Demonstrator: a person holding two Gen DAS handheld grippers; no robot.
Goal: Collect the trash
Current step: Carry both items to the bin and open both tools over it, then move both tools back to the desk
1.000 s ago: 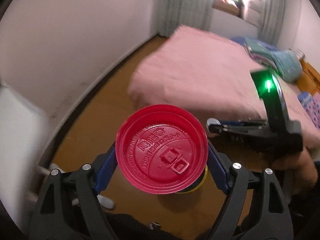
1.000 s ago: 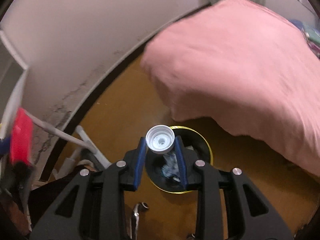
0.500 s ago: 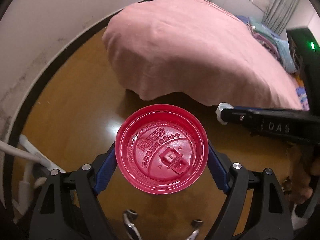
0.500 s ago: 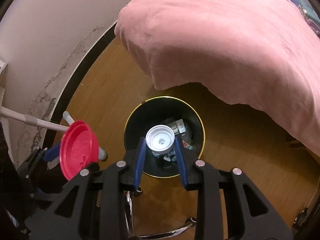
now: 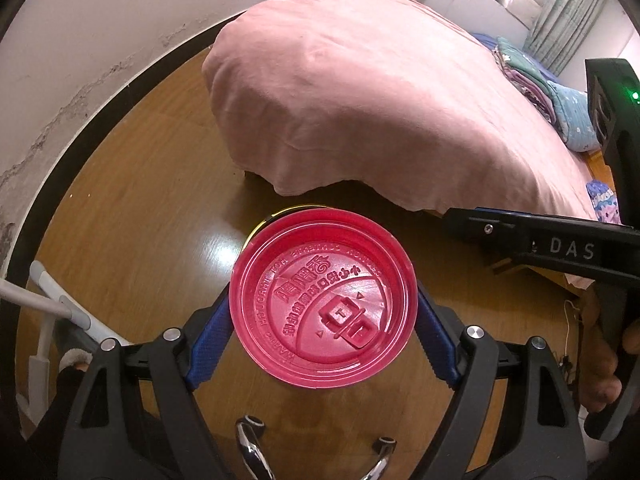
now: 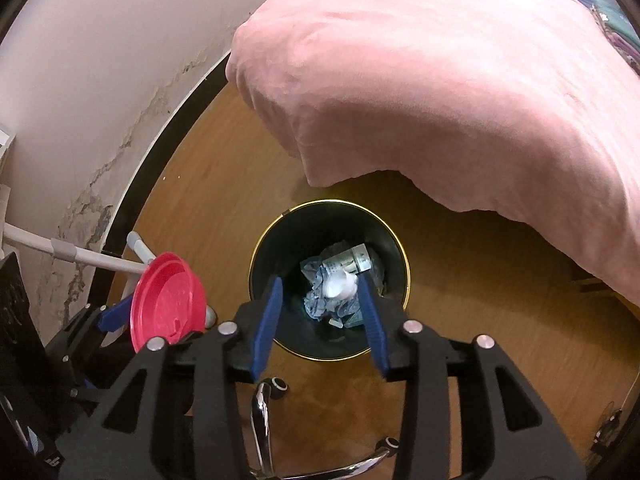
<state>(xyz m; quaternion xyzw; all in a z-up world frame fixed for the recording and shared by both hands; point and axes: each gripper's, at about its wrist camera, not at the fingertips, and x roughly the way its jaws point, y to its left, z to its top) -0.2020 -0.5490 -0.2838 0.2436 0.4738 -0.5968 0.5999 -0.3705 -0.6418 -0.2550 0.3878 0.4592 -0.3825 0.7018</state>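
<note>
My left gripper [image 5: 322, 316] is shut on a red plastic cup lid [image 5: 322, 300], held above the floor; the lid also shows in the right wrist view [image 6: 168, 300]. My right gripper [image 6: 320, 312] is open and empty above a black trash bin with a gold rim [image 6: 272, 240]. A white bottle cap [image 6: 340, 286], blurred, is in the bin's mouth over crumpled paper and wrappers [image 6: 320, 304]. In the left wrist view only a sliver of the bin's rim [image 5: 276, 216] shows behind the lid, and the right gripper's body [image 5: 560, 244] reaches in from the right.
A bed with a pink cover [image 6: 460, 80] overhangs the wooden floor [image 5: 140, 200] just beyond the bin. A white wall with a dark skirting board [image 6: 160, 128] runs on the left. White tube legs [image 6: 92, 256] and a chrome chair base [image 6: 260, 420] are close by.
My right gripper has opened and let go of the white bottle cap, which has dropped into the bin. Both grippers have moved over the bin; the left still holds the red lid.
</note>
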